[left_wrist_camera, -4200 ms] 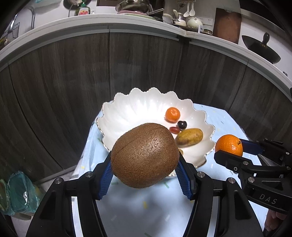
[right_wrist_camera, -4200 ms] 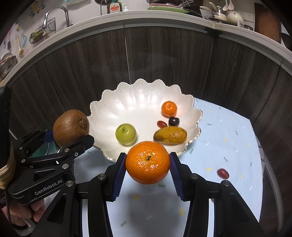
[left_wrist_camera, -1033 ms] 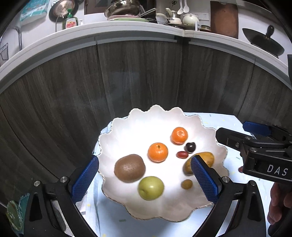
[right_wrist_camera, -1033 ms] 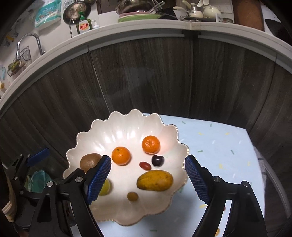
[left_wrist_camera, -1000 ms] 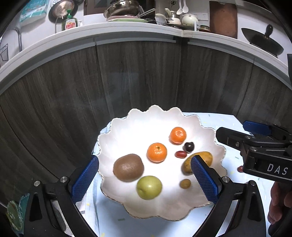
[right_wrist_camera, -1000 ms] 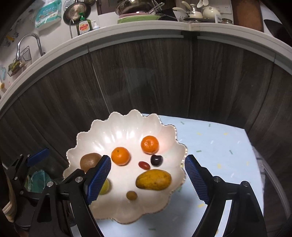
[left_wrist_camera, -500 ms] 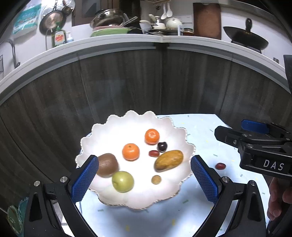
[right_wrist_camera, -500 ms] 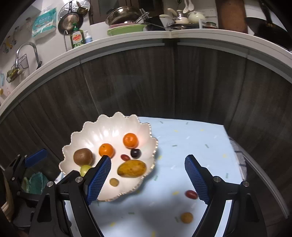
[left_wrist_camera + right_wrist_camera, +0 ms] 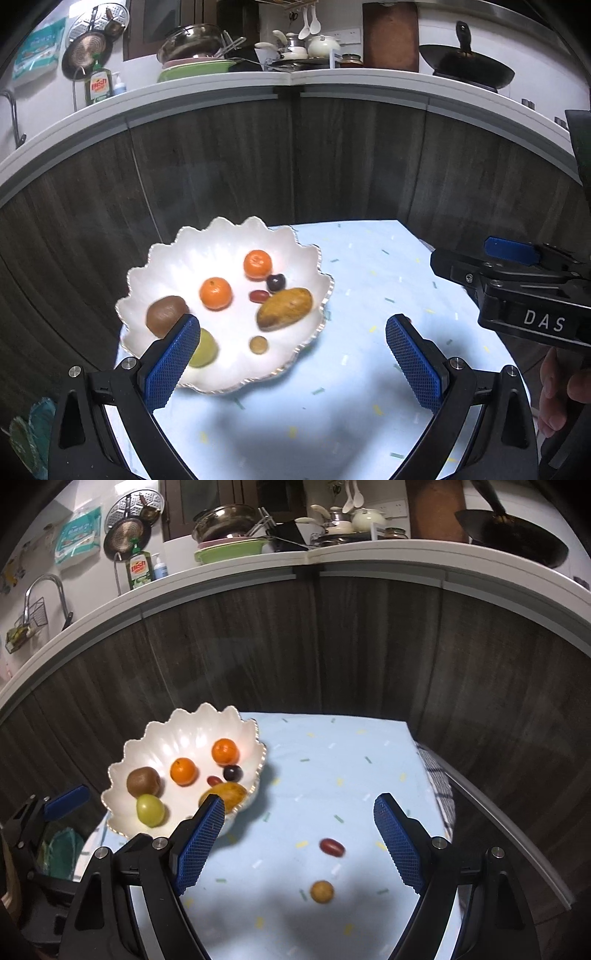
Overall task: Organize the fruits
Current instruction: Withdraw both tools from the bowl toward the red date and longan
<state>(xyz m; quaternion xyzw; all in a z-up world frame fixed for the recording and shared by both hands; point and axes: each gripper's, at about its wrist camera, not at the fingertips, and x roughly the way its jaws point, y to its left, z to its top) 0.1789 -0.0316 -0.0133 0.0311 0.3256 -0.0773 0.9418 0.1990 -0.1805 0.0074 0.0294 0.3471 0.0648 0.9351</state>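
On right claw (image 9: 517, 273), white lettering reads "DAS".

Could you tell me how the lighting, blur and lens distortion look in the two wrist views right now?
Left wrist view: strong fisheye bends the counter edge into an arc; the white bowl glares brightly; the kiwi is slightly smeared. Right wrist view: same curvature, dark vignetted corners; a soft shadow falls on the tablecloth near the small tan fruit; the red fruit looks mildly blurred.

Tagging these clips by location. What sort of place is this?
Most likely a home kitchen: a counter holds a dish soap bottle, pots and a wok, with a sink faucet nearby. The fruit bowl sits on a low table.
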